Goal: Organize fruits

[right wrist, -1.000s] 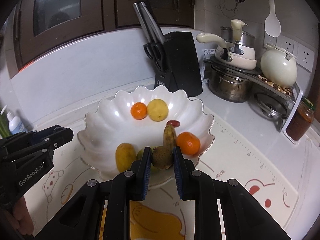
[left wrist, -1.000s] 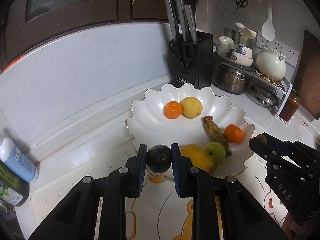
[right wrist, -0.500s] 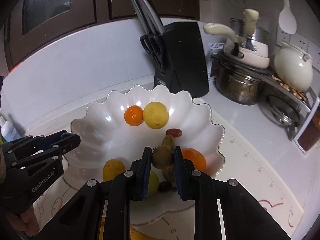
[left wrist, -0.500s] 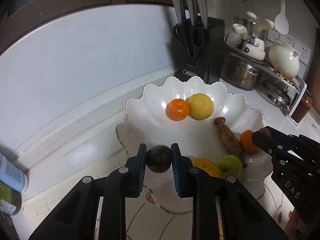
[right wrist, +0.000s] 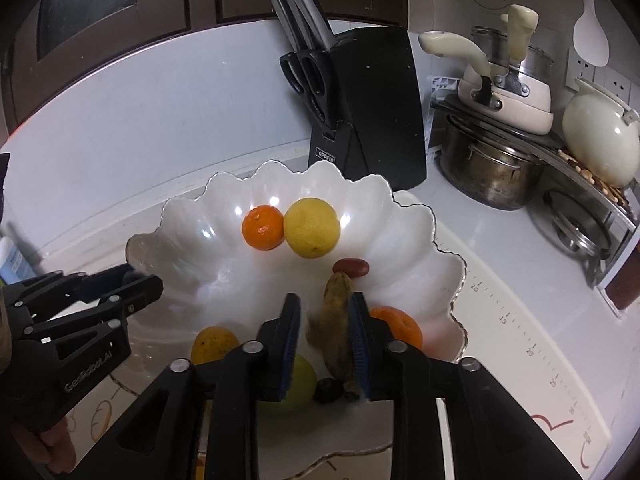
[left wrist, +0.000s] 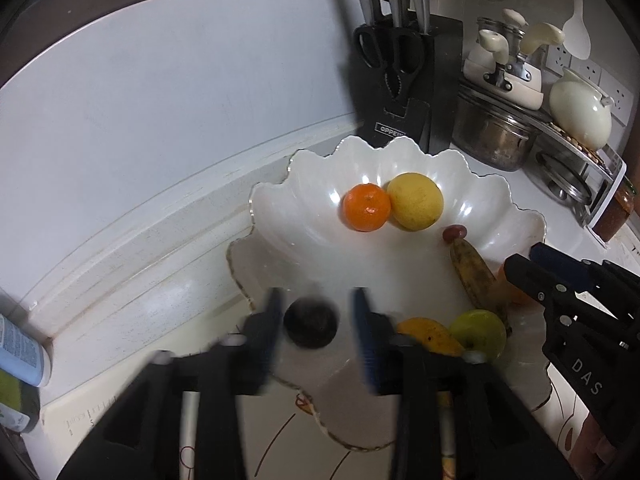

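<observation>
A white scalloped fruit bowl holds an orange, a yellow lemon, a red grape, a brown banana, a mango and a green apple. My left gripper is open over the bowl's near left; a dark round fruit sits loose between its jaws, blurred. My right gripper is open over the bowl; the brown kiwi is blurred against the banana between its jaws.
A black knife block stands behind the bowl. Pots, a white kettle and a rack are at the right. A bottle stands at the far left. A cartoon mat lies under the bowl.
Both grippers moved forward over the bowl and opened. The dark fruit and the brown kiwi have been let go and look blurred.
</observation>
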`<state>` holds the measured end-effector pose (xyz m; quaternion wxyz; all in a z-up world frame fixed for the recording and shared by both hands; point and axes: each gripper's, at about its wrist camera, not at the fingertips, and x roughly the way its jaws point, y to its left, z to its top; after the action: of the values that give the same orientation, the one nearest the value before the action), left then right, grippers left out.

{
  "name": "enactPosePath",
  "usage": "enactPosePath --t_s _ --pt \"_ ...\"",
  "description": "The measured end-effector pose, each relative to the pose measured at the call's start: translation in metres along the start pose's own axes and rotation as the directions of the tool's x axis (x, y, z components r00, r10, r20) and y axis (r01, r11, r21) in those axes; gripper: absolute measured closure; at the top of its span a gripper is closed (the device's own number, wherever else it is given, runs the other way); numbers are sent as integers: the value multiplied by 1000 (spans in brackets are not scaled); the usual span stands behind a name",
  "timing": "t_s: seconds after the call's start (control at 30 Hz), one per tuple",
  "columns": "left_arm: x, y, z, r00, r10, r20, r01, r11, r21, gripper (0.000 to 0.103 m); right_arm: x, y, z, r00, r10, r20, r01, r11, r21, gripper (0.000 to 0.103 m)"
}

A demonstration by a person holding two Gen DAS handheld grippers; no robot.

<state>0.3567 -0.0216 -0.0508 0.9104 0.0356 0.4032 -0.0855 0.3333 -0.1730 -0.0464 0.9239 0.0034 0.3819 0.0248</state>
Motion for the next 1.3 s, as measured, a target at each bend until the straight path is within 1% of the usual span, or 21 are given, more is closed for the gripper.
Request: enactPosePath --t_s 0.03,0.07,0.1,0.13,0.3,0.33,0.4,0.53,0.67,0.73,1.03,1.3 --pt "-3 1 -1 1000 10 9 -10 1000 -3 45 -2 0 0 1000 -9 5 9 1000 1 61" --pt "-5 2 -1 1000 16 14 -16 1000 -3 45 -3 0 0 1000 -18 9 18 1000 3 56" --pt "-7 2 -1 1000 18 16 -18 1000 -3 45 -5 0 -1 999 -31 14 31 1000 7 46" --pt "-9 3 -1 1000 19 18 -19 1000 -4 43 -8 -1 -1 999 -43 20 43 999 12 39" --pt "-21 5 -3 999 42 34 -42 999 -8 33 -19 -2 -2 997 -75 34 74 997 28 25" --pt "-24 6 -4 998 47 37 -47 999 -8 33 -22 -2 -3 996 -84 37 83 996 32 22" --pt "-30 6 -6 997 60 45 -60 998 -7 32 -27 -3 -5 994 -98 40 97 995 37 20" --pt "-42 6 -12 995 77 57 -76 997 -15 23 -37 -4 -9 993 -110 40 109 993 47 19" --pt "-53 6 -19 995 73 64 -72 997 -21 22 -48 -4 -15 992 -117 42 115 992 58 18" --pt "-59 6 -22 995 76 67 -74 997 -26 19 -55 -5 -18 992 -119 44 116 991 64 18" --pt "-92 1 -39 991 84 101 -81 996 -39 17 -84 -5 -34 991 -119 60 113 990 88 18" --pt "-119 0 -57 988 99 118 -92 994 -63 17 -111 2 -48 989 -116 87 108 990 95 18"
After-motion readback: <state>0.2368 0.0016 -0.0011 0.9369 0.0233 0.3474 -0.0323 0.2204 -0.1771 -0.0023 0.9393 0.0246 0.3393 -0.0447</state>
